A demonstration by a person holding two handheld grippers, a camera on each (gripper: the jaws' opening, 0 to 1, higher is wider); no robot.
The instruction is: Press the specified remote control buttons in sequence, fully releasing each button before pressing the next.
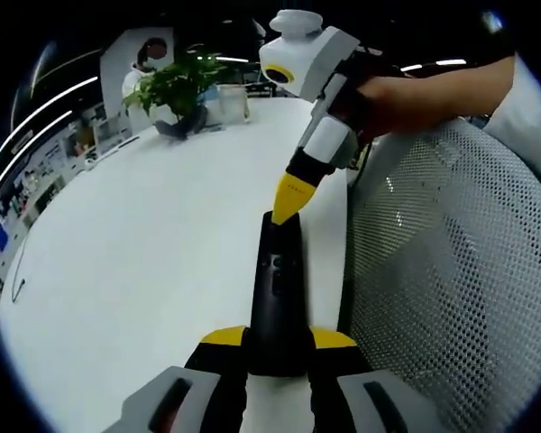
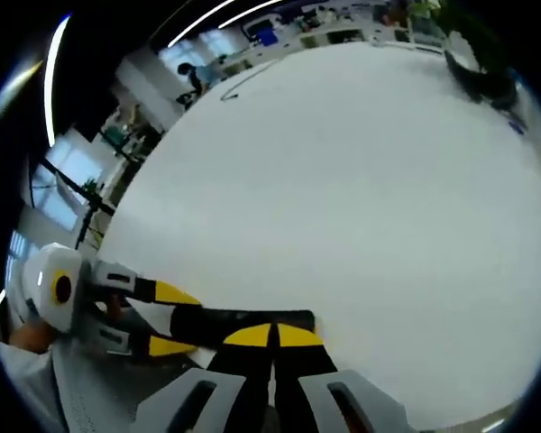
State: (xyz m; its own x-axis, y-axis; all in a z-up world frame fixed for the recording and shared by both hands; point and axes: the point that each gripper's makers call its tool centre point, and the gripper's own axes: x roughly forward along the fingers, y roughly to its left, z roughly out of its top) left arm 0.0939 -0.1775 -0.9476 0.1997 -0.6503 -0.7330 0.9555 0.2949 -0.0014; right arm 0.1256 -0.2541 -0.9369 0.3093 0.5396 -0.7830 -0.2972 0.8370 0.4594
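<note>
A press is judged under way, the sequence's remainder being unreadable: the remote control (image 1: pixel 277 298), above the white table (image 1: pixel 144 262), is being clamped by the left gripper (image 1: pixel 278 347) while the right gripper (image 1: pixel 288 200), jaws together, is touching its far end.

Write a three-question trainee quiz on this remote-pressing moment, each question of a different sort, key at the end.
1. True or false: the left tongs grip the black remote at its near end.
2. Which tongs touch the remote's far end with closed yellow tips? A) left B) right
3. Fill in: the remote is held over a white ____, beside a mesh chair back.

Key: 1 true; 2 B; 3 table.
</note>
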